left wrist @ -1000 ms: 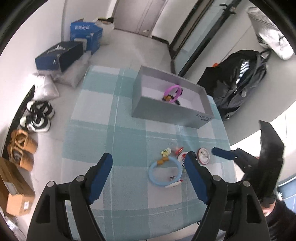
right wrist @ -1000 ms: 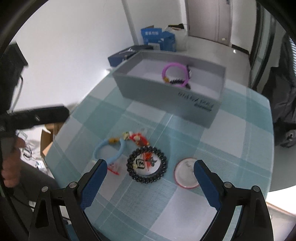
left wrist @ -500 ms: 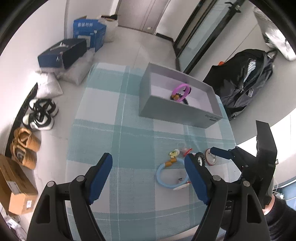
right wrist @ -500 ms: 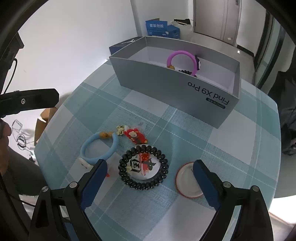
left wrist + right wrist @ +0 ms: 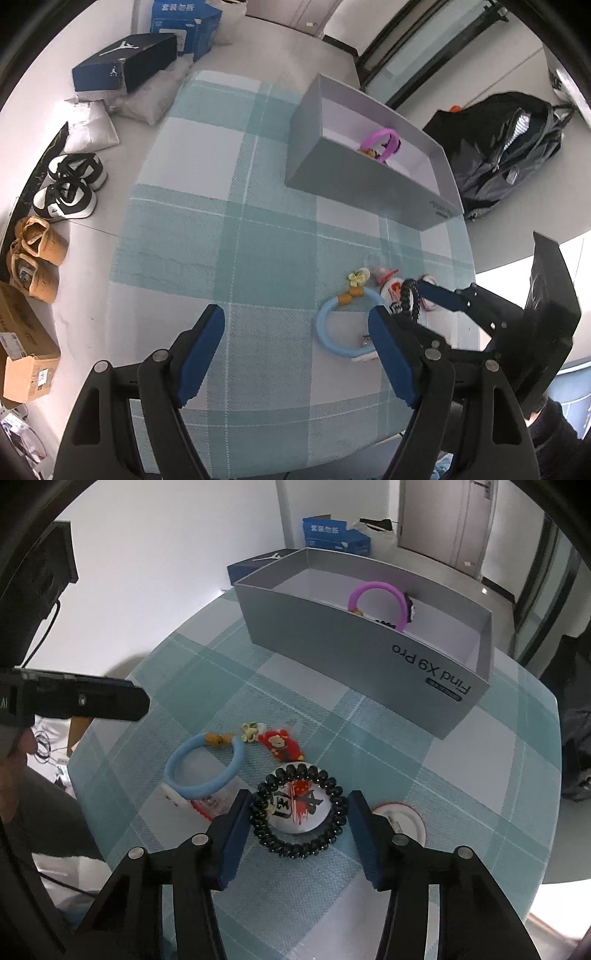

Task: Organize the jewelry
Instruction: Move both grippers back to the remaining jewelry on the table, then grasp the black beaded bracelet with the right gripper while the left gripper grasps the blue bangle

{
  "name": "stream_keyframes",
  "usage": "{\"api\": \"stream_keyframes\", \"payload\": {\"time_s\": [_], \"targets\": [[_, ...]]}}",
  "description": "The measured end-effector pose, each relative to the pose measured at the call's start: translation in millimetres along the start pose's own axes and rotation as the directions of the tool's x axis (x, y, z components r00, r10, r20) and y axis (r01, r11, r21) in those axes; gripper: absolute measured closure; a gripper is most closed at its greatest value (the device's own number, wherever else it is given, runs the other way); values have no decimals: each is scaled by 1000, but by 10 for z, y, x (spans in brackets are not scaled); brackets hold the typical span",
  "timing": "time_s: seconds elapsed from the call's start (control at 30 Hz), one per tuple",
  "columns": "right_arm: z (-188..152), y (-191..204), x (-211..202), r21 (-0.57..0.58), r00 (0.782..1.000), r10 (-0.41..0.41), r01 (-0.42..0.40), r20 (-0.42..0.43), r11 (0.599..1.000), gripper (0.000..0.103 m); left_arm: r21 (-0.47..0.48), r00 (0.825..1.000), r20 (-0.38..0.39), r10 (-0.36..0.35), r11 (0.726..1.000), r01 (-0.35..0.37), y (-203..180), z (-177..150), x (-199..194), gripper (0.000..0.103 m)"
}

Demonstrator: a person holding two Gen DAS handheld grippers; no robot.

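A grey box (image 5: pixel 373 653) stands at the table's far side and holds a purple ring (image 5: pixel 380 594); it also shows in the left wrist view (image 5: pixel 354 181). A black coil bracelet (image 5: pixel 299 810) lies around a round badge (image 5: pixel 299 806). My right gripper (image 5: pixel 299 830) is open, its fingers either side of the bracelet, not touching. A blue ring (image 5: pixel 205 766), a red charm (image 5: pixel 280 744) and another badge (image 5: pixel 402 821) lie beside it. My left gripper (image 5: pixel 295 347) is open and empty above the table, left of the blue ring (image 5: pixel 341 328).
The table has a teal checked cloth (image 5: pixel 240 229). Shoes (image 5: pixel 70 192) and cardboard boxes (image 5: pixel 22 350) lie on the floor at the left. A black backpack (image 5: pixel 509 151) sits beyond the box. The right gripper's finger (image 5: pixel 439 297) reaches in beside the bracelet.
My right gripper has come down and forward to the black bracelet, and its fingers have narrowed around it. My left gripper has drawn back and left a little.
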State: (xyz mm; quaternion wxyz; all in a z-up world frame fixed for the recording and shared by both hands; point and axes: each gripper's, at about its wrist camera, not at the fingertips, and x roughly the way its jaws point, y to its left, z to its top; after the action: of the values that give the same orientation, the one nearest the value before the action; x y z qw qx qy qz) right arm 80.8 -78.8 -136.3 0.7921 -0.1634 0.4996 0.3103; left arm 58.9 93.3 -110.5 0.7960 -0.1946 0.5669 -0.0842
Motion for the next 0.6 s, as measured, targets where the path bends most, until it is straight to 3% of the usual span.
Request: {"api": "stream_keyframes", "payload": {"time_s": [0.37,0.6], "targets": [[38,-321,-333,144,994,62,-75,92,987,54,59,995,-76,-68,996,72,-188,-72,157,26],[46,-406,-469,176,988,72,-95,133,980,54,115,994,-103,-27,993,39,-366,-94,334,26]]}}
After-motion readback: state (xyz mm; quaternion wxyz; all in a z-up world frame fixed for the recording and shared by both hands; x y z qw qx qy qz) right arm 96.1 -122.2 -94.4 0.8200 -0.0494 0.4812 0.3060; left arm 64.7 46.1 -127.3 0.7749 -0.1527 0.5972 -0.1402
